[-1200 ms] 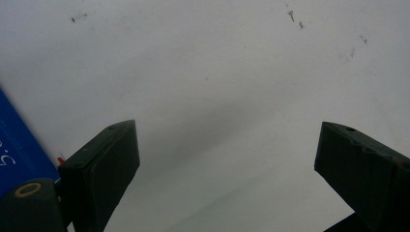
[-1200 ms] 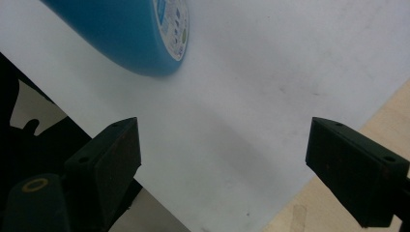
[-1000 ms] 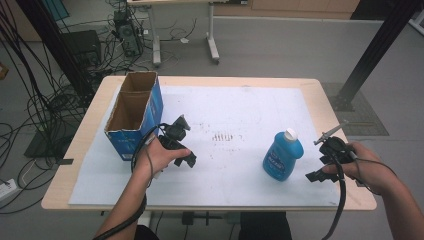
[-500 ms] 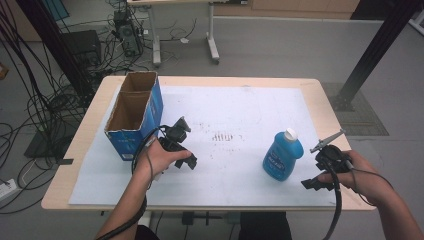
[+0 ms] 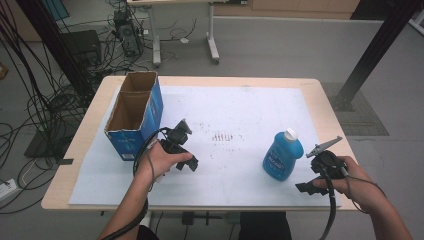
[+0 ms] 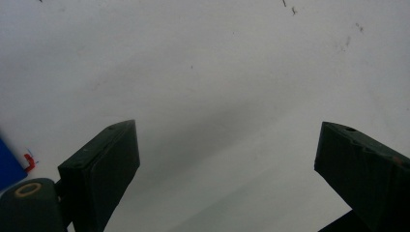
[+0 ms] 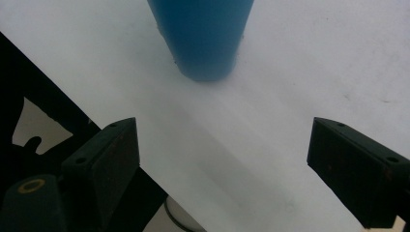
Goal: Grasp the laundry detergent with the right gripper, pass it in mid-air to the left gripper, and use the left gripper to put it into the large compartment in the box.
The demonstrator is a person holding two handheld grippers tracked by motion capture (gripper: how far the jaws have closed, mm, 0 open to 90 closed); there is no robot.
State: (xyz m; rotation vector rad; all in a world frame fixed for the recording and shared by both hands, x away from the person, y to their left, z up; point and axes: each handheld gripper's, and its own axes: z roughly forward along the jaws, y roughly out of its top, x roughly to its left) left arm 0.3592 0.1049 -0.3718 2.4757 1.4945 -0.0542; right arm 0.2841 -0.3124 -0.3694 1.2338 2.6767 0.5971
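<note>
At the left of the worktop (image 5: 90,120) stands an open blue cardboard box (image 5: 134,116); its inside is in shadow and its printed front too small to read. Just right of it the left claw (image 5: 186,164) hovers over the white sheet (image 5: 240,110), partly covered by the left hand (image 5: 159,159). In the left gripper view its jaws stand spread with nothing but bare sheet between them, and a sliver of the blue box (image 6: 9,166) is cut off at the left edge. Faint dark smudges (image 5: 222,136) mark the middle of the sheet.

Further right, the blue bottle (image 5: 283,155) with a white cap stands upright on the sheet, its label blurred. In the right gripper view the bottle (image 7: 203,34) is cut off at the top edge, so just its lower body shows. It lies ahead of the right claw (image 5: 306,188), apart from both jaws, which are spread and empty. The right hand (image 5: 350,182) grips the tool near the worktop's front right corner.
</note>
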